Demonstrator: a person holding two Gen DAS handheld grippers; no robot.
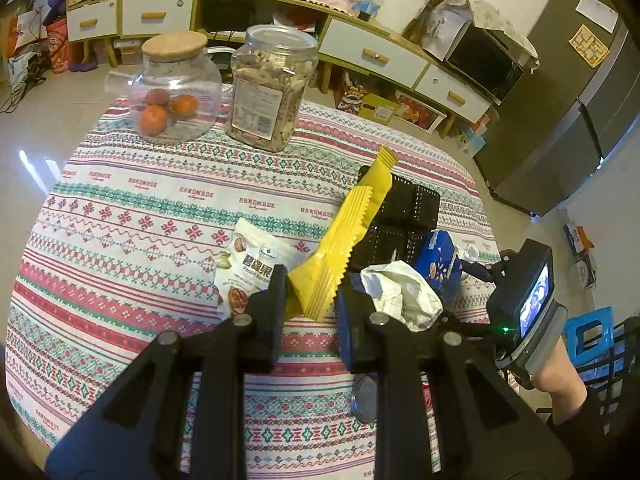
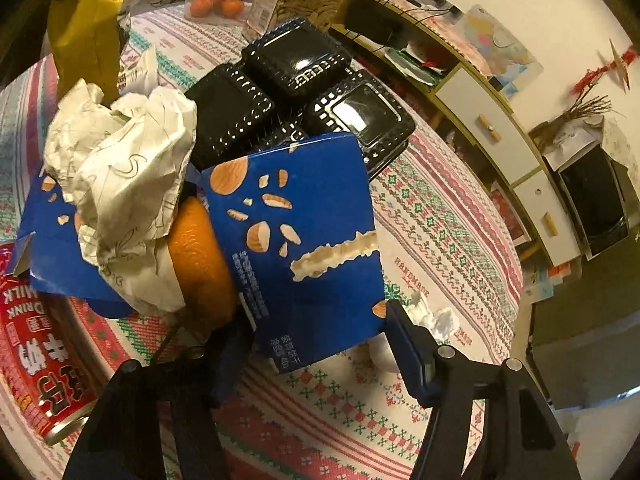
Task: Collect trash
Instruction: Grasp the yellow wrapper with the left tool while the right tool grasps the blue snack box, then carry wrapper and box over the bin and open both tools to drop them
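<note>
Yellow wrapper [image 1: 344,240] pinched at its lower end between the left gripper [image 1: 310,300] fingers, rising over the black tray [image 1: 404,216] – right gripper [image 2: 316,328] wide apart around the blue box [image 2: 304,240], grip unclear – tablecloth [image 1: 140,208] underneath.

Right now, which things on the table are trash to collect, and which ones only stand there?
Trash:
yellow wrapper, between the left gripper's fingers
blue box, between the right gripper's fingers
crumpled paper
black tray
nut packet
red can

Not trash:
fruit jar
snack jar
</note>
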